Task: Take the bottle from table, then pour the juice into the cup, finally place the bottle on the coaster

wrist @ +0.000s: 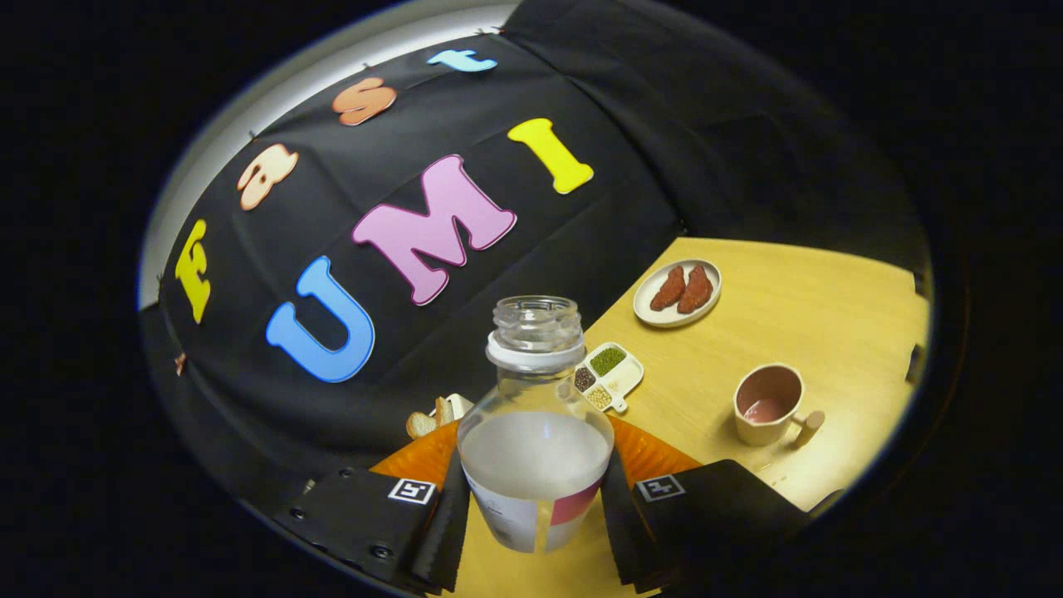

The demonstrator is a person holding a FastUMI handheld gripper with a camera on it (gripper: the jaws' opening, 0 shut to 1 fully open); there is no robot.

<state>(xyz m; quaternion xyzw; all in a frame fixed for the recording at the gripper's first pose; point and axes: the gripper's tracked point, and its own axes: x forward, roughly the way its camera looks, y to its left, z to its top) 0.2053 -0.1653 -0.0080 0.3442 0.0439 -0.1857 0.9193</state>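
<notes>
Gripper (536, 507) clamped on bottle (536, 432), both fingers pressing its sides. Bottle uncapped, clear, whitish liquid in its lower half. Orange coaster (656, 453) just behind bottle. Cup (768, 404) right of bottle, near, pinkish liquid inside. Divided dish (610, 375) just beyond bottle; plate (677, 291) farther beyond. Bread (428, 422) left of bottle. Wooden table (797, 316).

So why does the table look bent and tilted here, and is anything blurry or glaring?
In the gripper view the fisheye lens curves the table and wall; the tilt may come from the gripper, shut on the bottle. The bottle, cup and plate look fairly sharp. No strong glare; lighting is soft, with a faint shadow beside the cup.
</notes>
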